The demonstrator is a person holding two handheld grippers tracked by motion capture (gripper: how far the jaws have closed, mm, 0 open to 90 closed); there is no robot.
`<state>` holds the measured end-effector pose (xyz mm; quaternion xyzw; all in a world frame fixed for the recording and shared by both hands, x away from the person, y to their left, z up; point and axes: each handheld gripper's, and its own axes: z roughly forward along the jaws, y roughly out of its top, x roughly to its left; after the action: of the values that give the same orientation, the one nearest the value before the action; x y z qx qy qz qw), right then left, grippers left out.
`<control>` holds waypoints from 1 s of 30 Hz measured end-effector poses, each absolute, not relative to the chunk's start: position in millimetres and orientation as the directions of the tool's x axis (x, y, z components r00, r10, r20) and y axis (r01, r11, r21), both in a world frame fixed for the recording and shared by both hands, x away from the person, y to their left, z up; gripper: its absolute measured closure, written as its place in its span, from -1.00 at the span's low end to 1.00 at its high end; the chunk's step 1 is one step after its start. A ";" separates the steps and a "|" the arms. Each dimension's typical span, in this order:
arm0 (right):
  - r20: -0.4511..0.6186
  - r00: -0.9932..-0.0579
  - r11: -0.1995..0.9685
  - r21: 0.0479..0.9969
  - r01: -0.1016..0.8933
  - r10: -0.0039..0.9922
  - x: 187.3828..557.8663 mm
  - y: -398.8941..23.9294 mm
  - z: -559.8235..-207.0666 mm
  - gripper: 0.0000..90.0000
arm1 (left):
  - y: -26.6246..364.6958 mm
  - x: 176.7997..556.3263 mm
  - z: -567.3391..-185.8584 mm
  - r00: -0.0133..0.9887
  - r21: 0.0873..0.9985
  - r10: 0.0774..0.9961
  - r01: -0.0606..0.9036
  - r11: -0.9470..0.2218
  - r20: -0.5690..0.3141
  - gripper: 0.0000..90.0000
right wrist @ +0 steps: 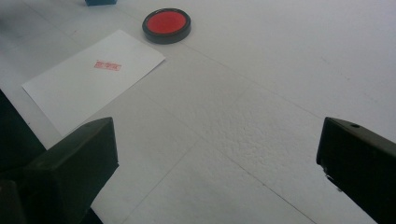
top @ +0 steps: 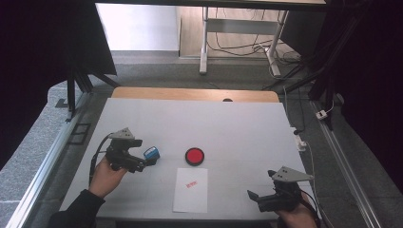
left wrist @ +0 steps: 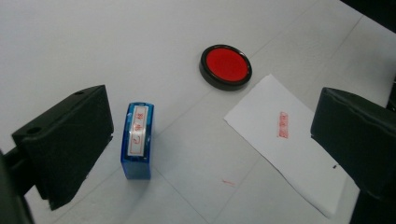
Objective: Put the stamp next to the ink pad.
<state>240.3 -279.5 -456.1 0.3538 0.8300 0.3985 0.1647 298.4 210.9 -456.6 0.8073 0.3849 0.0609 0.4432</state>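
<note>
High view: blue stamp (top: pixel 152 153) on counter (top: pixel 237 123), just beyond left gripper (top: pixel 142 164).

Left gripper view: fingers (left wrist: pixel 70 140) wide apart, holding nothing; stamp (left wrist: pixel 137 140) looks light, rigid, slick; best pinched across long sides.

Right gripper view: fingers (right wrist: pixel 74 158) spread, empty.

Overhead cam; gripper cams share ink pad (left wrist: pixel 225 66)

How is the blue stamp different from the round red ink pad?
The blue stamp is a long box shape; the red ink pad is a flat round disc. The stamp is clear blue with a red-lettered label on top; the pad is red inside a black rim. The stamp stands between the left gripper's open jaws; the pad sits farther off, beside the paper. Both rest on the white table.
</note>
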 end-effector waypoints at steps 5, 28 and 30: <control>0.008 -0.695 0.431 0.778 0.456 0.719 240.2 -279.4 -456.0 -1.00 | 217.4 285.7 -453.9 0.694 0.769 0.676 0.566 -0.298 -0.249 -1.00; 0.007 -0.695 0.433 0.778 0.455 0.719 240.0 -278.9 -456.0 -1.00 | 259.3 223.6 -461.6 0.631 0.766 0.715 0.606 -0.212 -0.301 -1.00; 0.007 -0.695 0.432 0.778 0.456 0.719 240.0 -279.0 -456.0 -1.00 | 263.0 218.9 -464.1 0.625 0.763 0.720 0.612 -0.210 -0.303 -1.00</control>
<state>240.0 -279.0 -456.0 0.3539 0.8299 0.3983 0.1656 218.9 263.0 -464.1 0.7756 0.4292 0.0590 0.4591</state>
